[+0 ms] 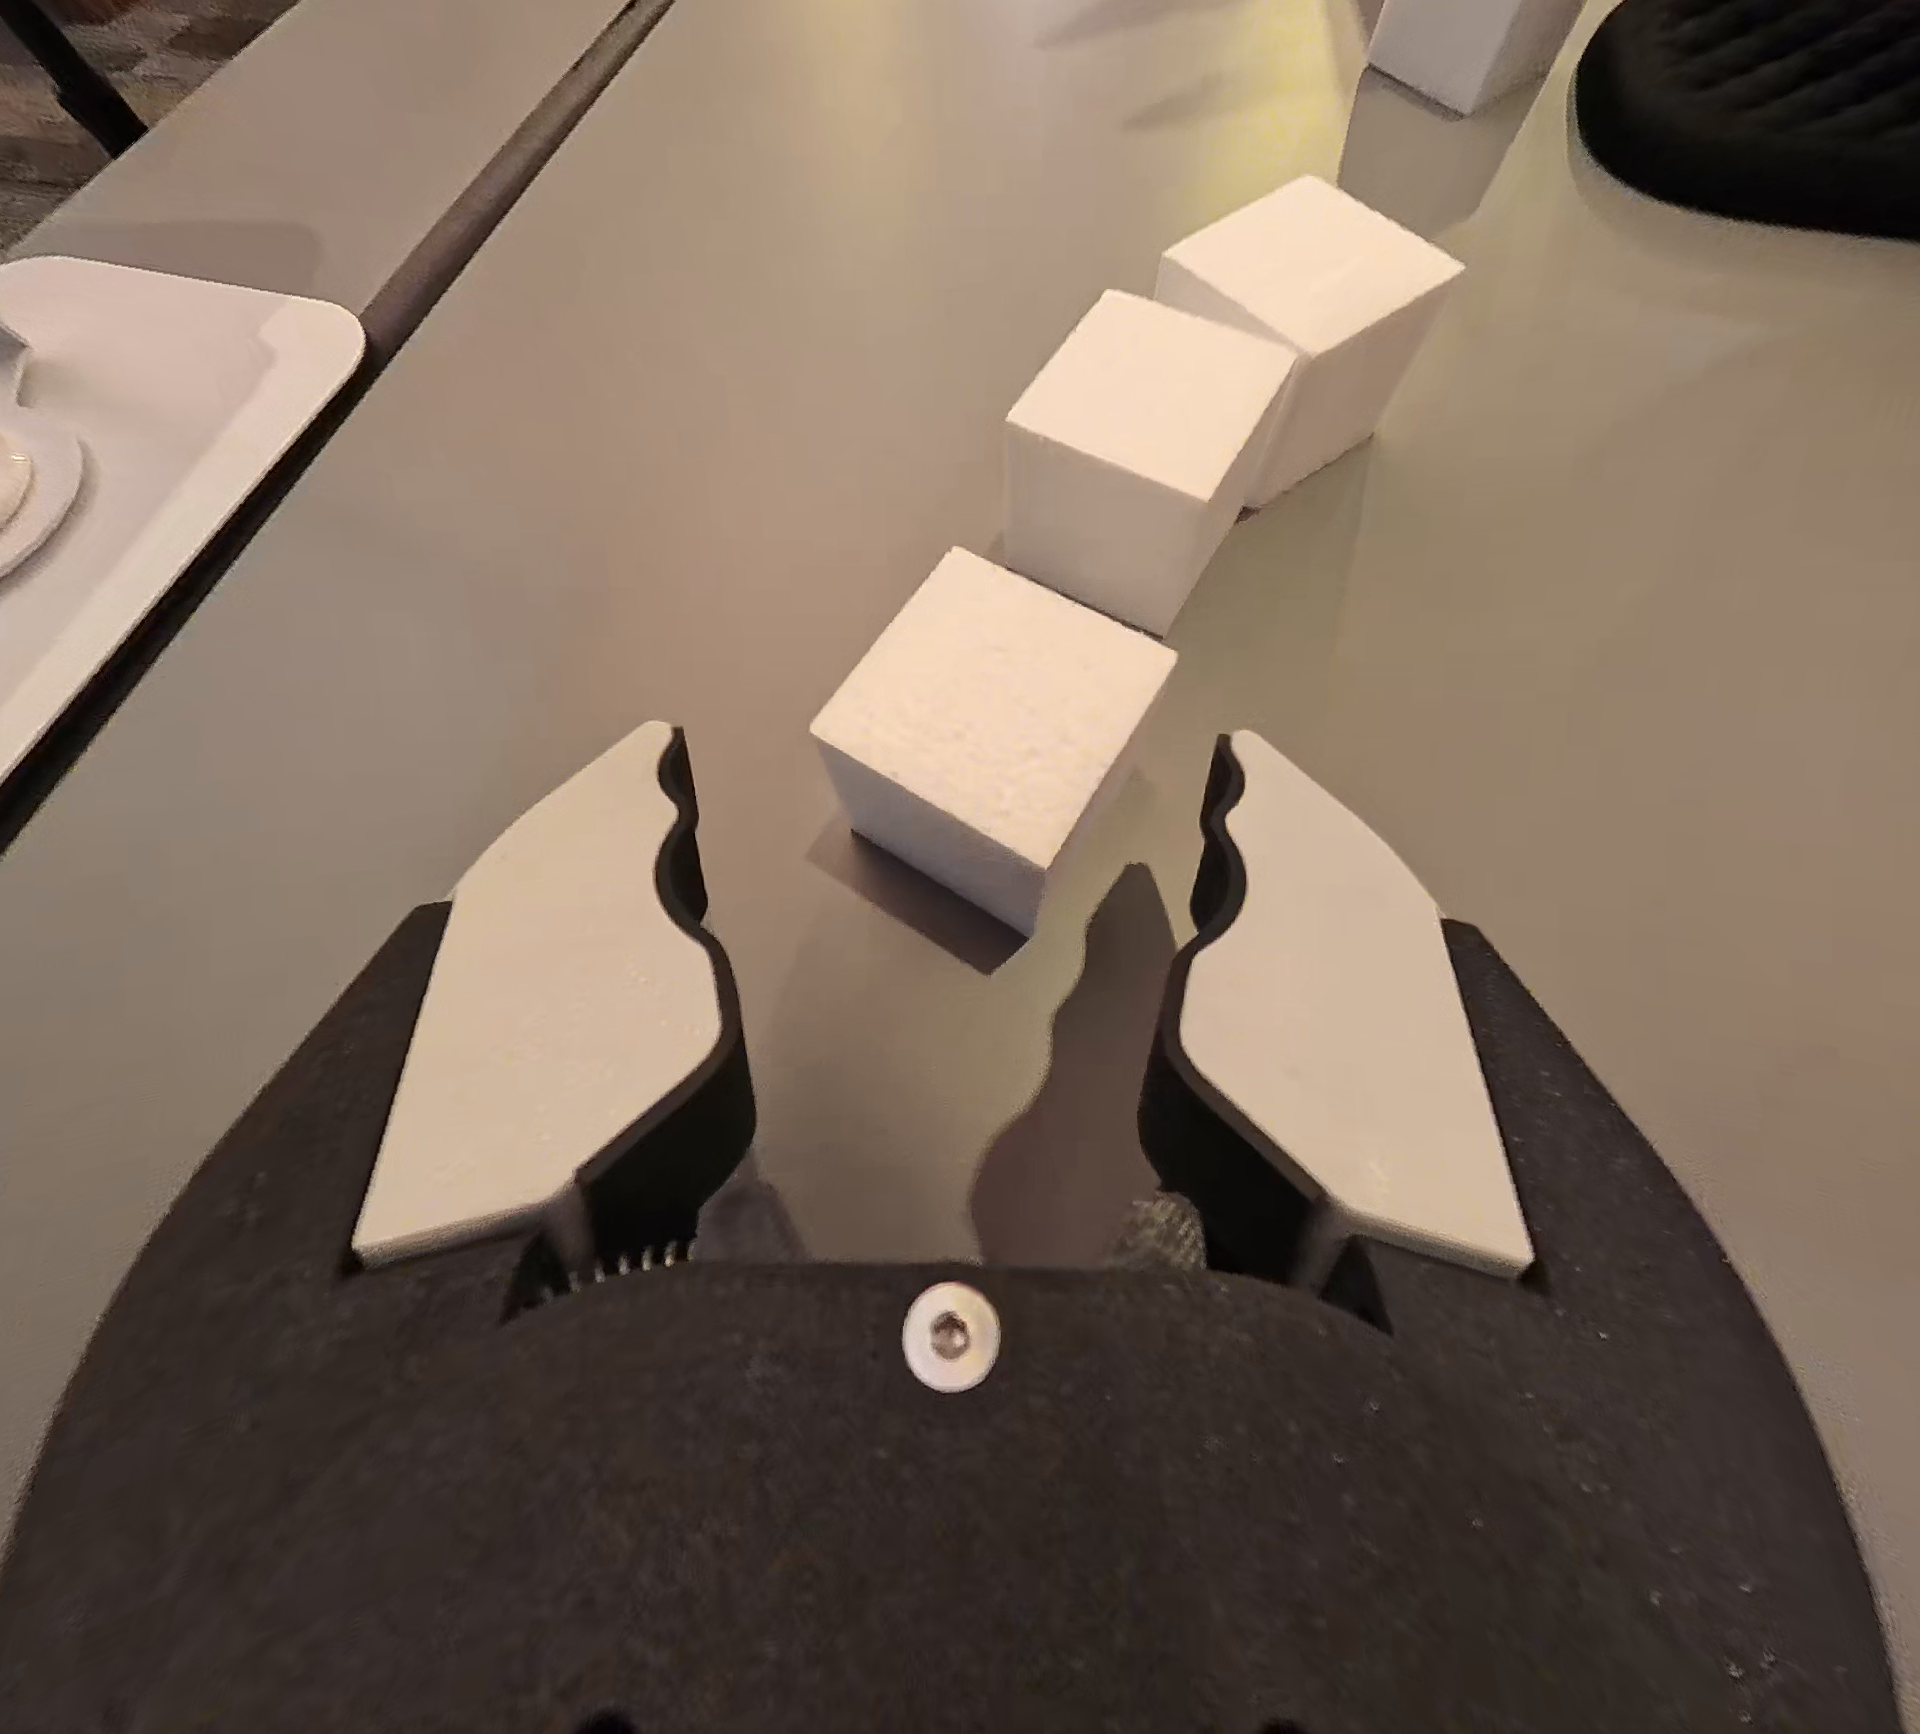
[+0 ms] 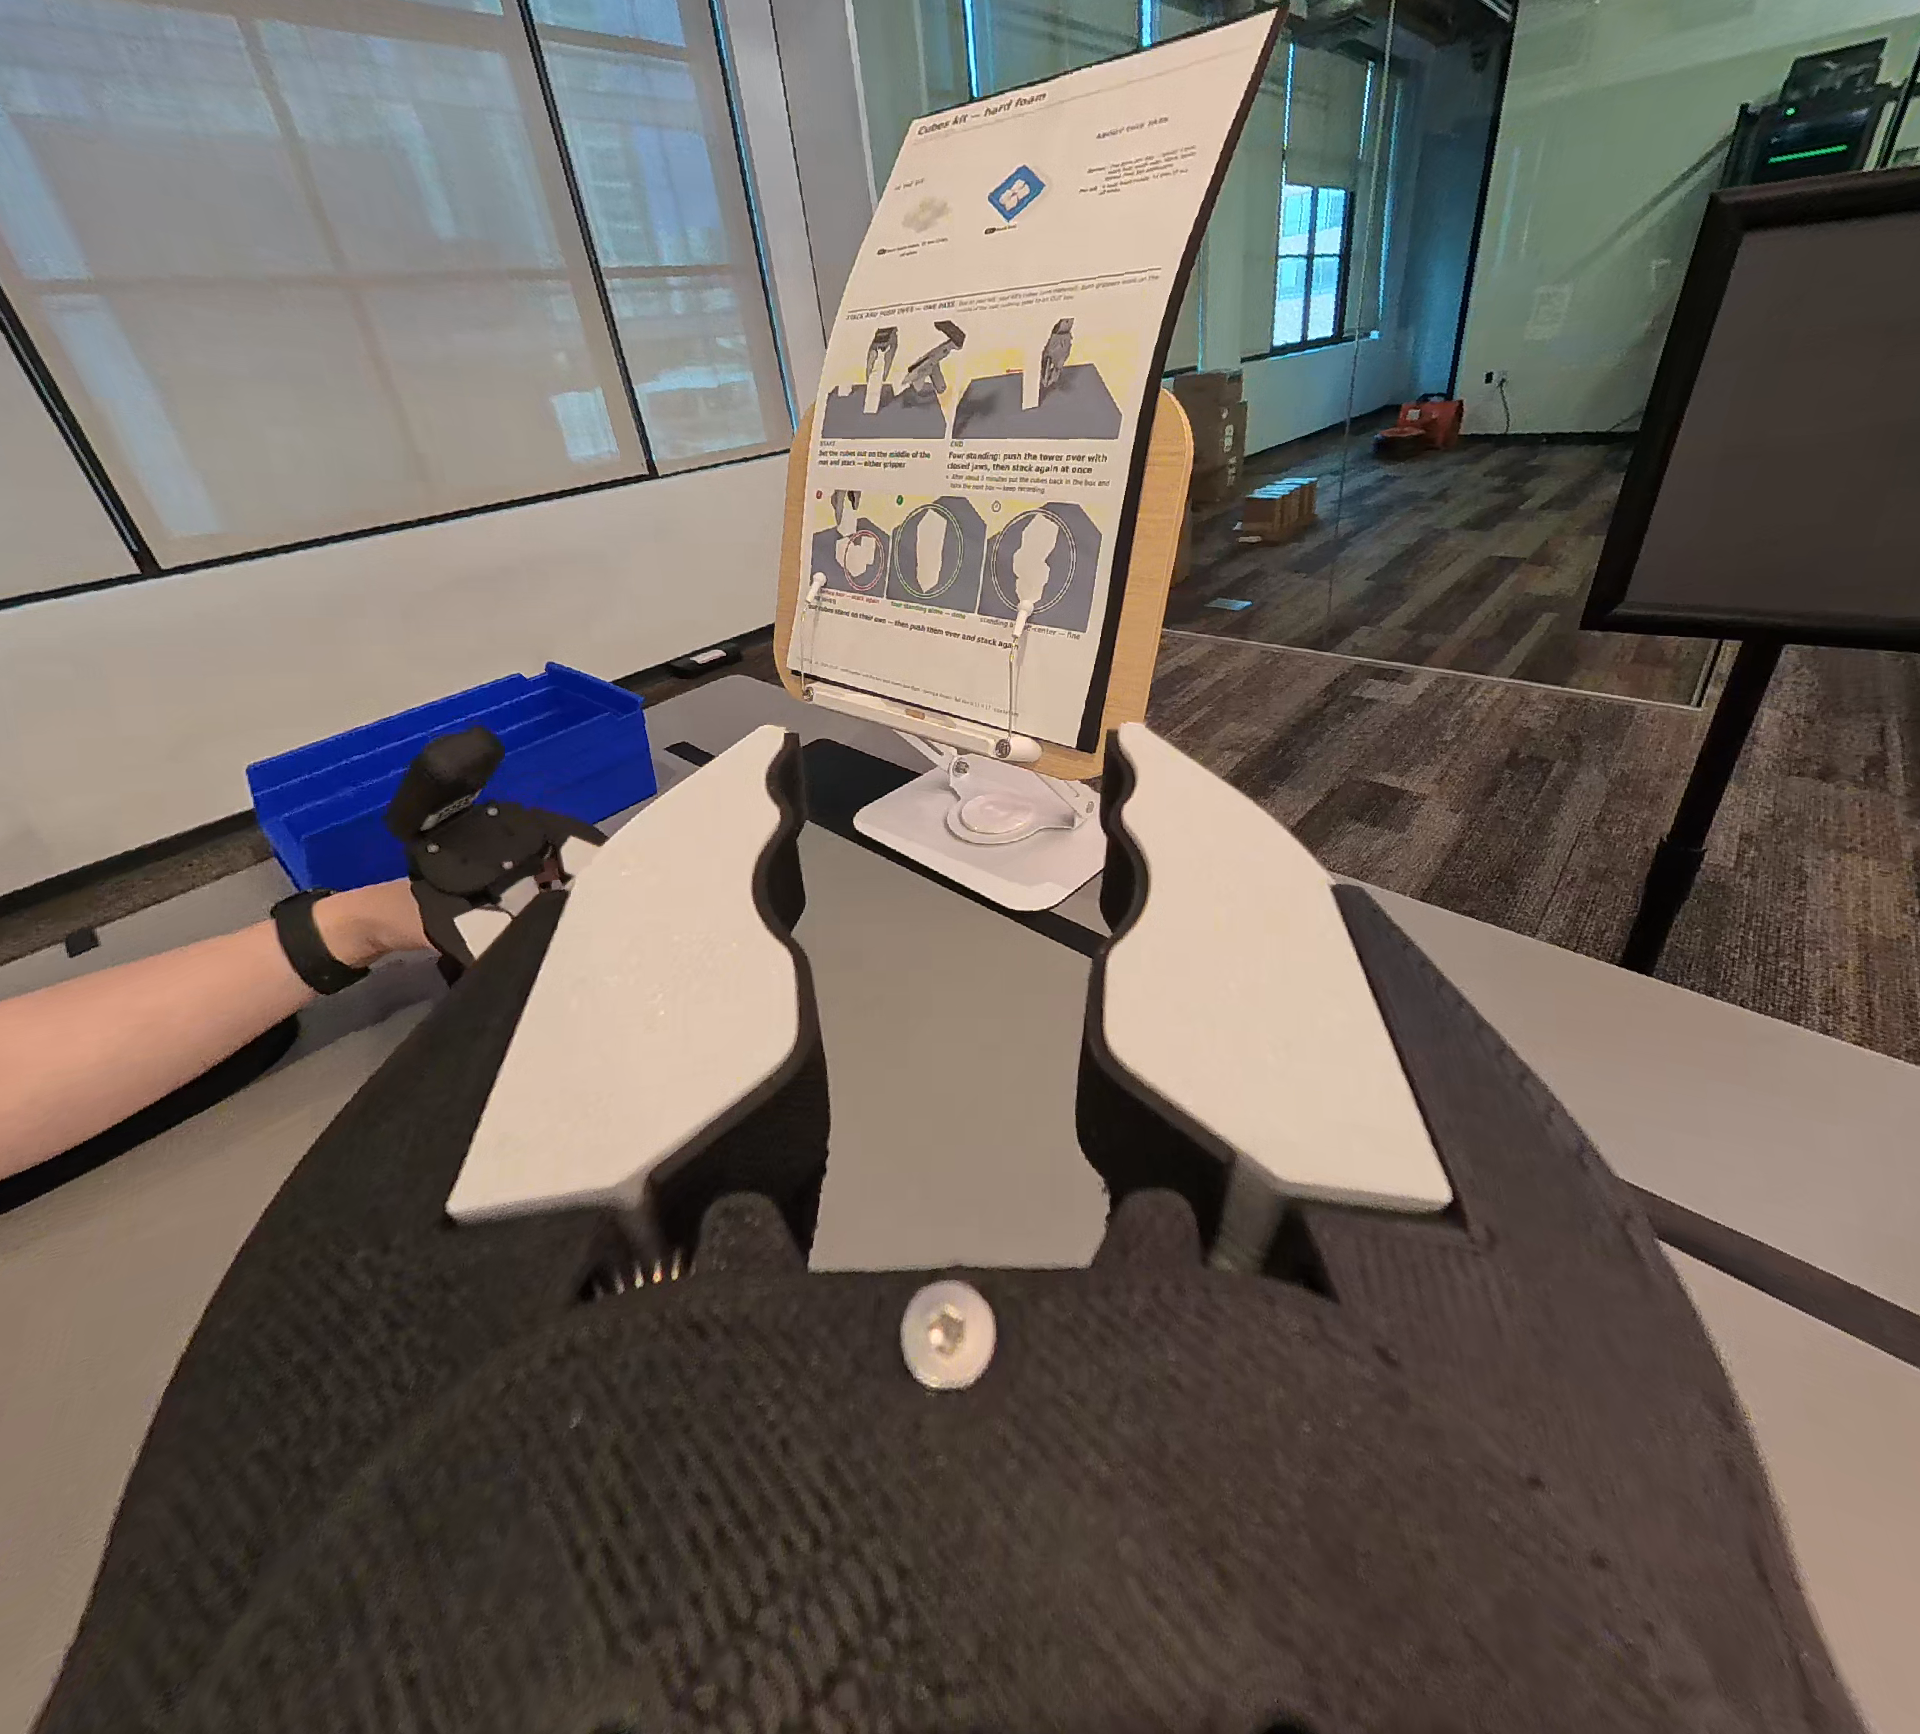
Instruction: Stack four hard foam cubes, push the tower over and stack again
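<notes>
My left gripper (image 1: pixel 951 775) hangs spread and empty just short of the nearest white hard foam cube (image 1: pixel 987 739) on the grey table (image 1: pixel 623 437). I should centre its flat faces between the fingers before squeezing. My right gripper (image 2: pixel 951 775) idles, parted and empty.

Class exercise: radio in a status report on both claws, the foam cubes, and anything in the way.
Left claw open, empty, lined up on nearest cube. Right claw open, empty, raised, facing the instruction sheet. Four cubes unstacked in a line on table. Path clear.

I note my left gripper (image 1: pixel 951 739) and right gripper (image 2: pixel 951 739) match: textured black printed bodies, pale grey finger plates with wavy black inner pads, one silver screw each. I wear a black wristband (image 2: pixel 312 941).
</notes>
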Demonstrator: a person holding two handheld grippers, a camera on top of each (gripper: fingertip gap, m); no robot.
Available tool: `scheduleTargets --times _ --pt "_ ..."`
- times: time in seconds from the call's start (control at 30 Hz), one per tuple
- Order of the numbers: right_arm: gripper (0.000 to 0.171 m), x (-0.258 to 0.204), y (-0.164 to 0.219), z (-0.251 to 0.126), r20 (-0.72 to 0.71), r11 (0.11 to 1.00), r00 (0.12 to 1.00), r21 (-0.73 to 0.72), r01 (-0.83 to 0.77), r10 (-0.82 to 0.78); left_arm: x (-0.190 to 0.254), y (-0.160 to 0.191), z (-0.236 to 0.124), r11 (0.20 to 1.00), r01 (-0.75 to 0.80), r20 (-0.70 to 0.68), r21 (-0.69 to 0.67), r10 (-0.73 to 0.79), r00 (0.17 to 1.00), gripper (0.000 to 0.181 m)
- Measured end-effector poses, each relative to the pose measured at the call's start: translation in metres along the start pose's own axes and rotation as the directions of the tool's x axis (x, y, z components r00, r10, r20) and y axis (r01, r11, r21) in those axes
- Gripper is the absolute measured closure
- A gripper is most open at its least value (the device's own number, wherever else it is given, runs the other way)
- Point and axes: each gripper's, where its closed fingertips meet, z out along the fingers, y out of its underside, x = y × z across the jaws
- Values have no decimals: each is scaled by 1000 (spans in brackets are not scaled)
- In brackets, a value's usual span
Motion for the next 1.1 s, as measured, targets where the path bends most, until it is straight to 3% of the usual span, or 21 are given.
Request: scheduleTargets --times 0.27,0.33,0.4,0.5,0.6,0.67,0.77,0.87,1.1 --pt "116 0 3 3 7 1000 1000 -5 -8 8 -2 12 10 998 -55 -34 -20 54 998 94" --pt "116 1 4 3 5 1000 1000 -6 -10 10 -1 15 14 998 -56 -43 -27 54 998 100" --pt "116 3 5 3 3 1000 1000 -7 -14 14 3 17 16 997 -63 -66 -45 60 996 117" --pt "116 6 5 1 -4 1000 1000 -3 -20 20 5 14 15 998 -49 -84 -34 46 995 118" --pt "116 8 4 -1 -9 1000 1000 6 -28 28 6 -5 5 999 -16 -83 37 19 996 119" --pt "116 9 4 -1 -12 1000 999 10 -30 30 -1 -34 -4 991 7 -16 133 -5 1000 119" --pt "116 9 4 1 -9 999 999 10 -31 31 12 -74 -3 972 35 -25 234 -30 999 119" --pt "116 9 8 5 -8 1000 1000 -6 -31 31 29 -86 17 979 -1 -49 203 11 999 119" --pt "116 13 13 6 -7 999 999 -20 -50 50 41 -74 47 994 -48 -67 99 55 996 118"
